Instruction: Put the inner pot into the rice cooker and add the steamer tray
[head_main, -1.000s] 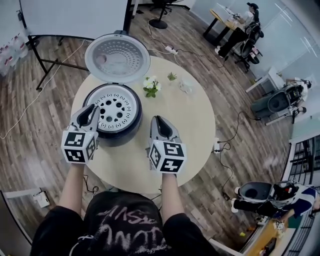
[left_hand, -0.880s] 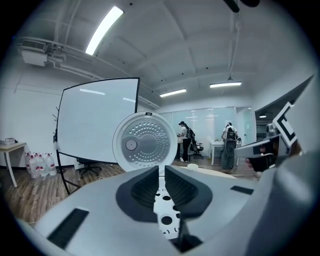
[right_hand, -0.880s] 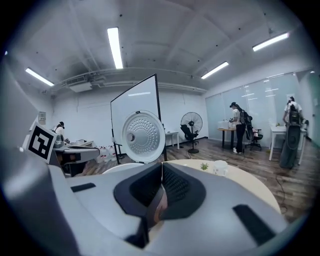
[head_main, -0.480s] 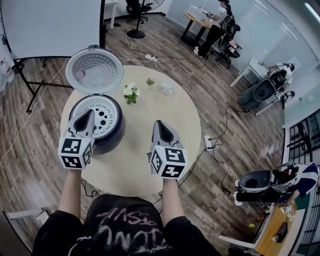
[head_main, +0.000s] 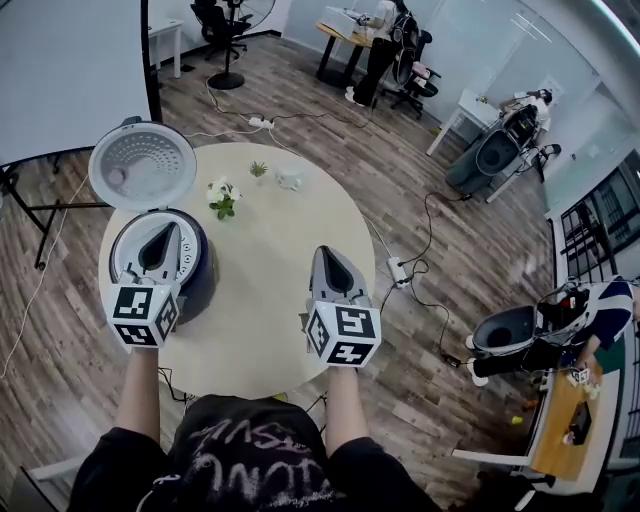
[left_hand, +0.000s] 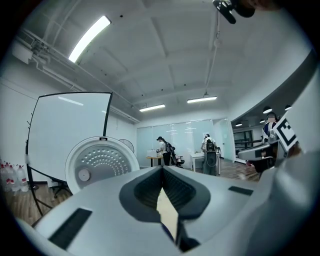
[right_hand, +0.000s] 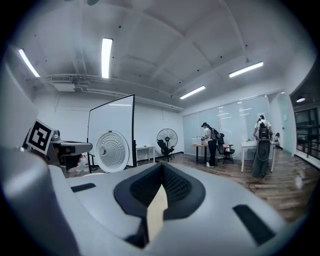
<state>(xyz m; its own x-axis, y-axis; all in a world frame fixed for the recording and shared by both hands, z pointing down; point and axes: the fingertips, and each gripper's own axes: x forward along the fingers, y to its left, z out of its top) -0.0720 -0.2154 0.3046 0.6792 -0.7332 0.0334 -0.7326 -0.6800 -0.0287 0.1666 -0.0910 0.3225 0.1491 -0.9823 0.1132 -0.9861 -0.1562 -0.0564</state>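
Note:
The dark rice cooker (head_main: 198, 282) stands at the left of the round table (head_main: 270, 300), its lid (head_main: 142, 165) swung open at the back. Inside it, the white steamer tray (head_main: 126, 253) shows only as a pale rim, because my left gripper (head_main: 163, 232) hovers over it. That gripper is shut and holds nothing. My right gripper (head_main: 325, 255) is also shut and empty, above the bare tabletop to the cooker's right. In the left gripper view, the left gripper (left_hand: 161, 167) points level, with the lid (left_hand: 101, 162) ahead. In the right gripper view, the right gripper (right_hand: 162, 165) has the lid (right_hand: 112, 151) off to its left.
A small white flower plant (head_main: 222, 197), a tiny green plant (head_main: 258, 169) and a small pale object (head_main: 289, 179) sit at the table's far side. A white screen on a stand (head_main: 60, 70) rises behind the cooker. A power strip and cables (head_main: 397, 270) lie on the floor to the right.
Both grippers have lifted and drawn back toward me. The left jaws, slightly apart beside the cooker rim, have closed. The head view has swung, so the cooker now sits further left.

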